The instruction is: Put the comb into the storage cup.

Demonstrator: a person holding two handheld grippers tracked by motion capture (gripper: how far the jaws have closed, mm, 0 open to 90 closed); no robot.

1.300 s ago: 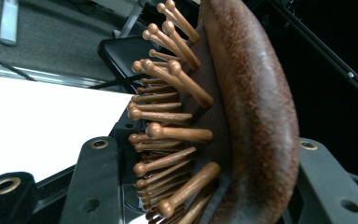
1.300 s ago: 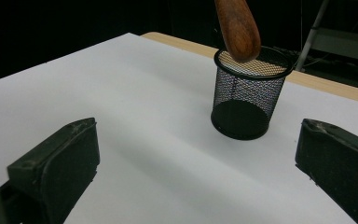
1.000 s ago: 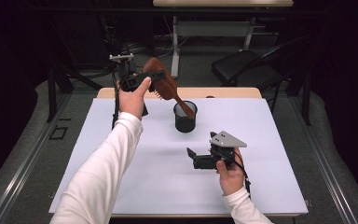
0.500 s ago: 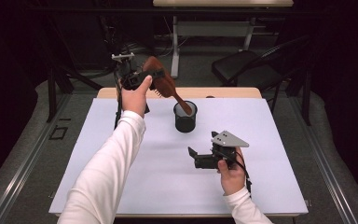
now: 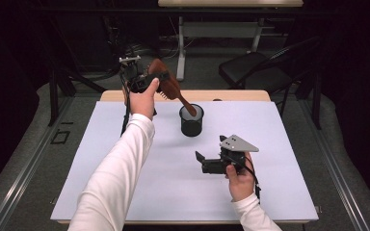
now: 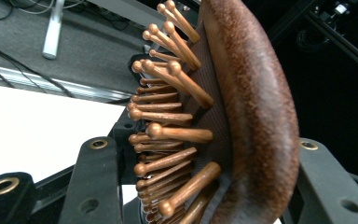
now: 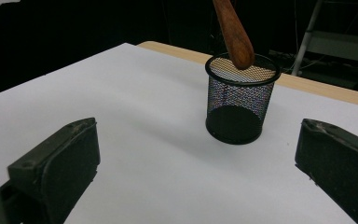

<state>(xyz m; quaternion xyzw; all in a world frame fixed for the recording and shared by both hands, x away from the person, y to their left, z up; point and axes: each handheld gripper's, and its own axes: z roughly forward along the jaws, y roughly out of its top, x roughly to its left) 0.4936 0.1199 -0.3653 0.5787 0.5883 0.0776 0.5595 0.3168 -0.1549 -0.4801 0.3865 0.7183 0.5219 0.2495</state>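
High view: left gripper [image 5: 163, 78] clamps brush [image 5: 169, 85] head, handle tip at cup [image 5: 191, 121] rim, far centre. Right gripper [image 5: 203, 161] released, near right. Tilt handle upright, centre over opening, lower slowly; avoid tipping cup.

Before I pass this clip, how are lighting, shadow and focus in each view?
High view: bright white table sheet, dark surroundings, sharp. Left gripper view: the brown wooden hairbrush sits very close, its wooden pins crisp, the floor behind softer. Right gripper view: the black mesh cup is clear with a faint shadow at its base; the near black tongs look blurred.
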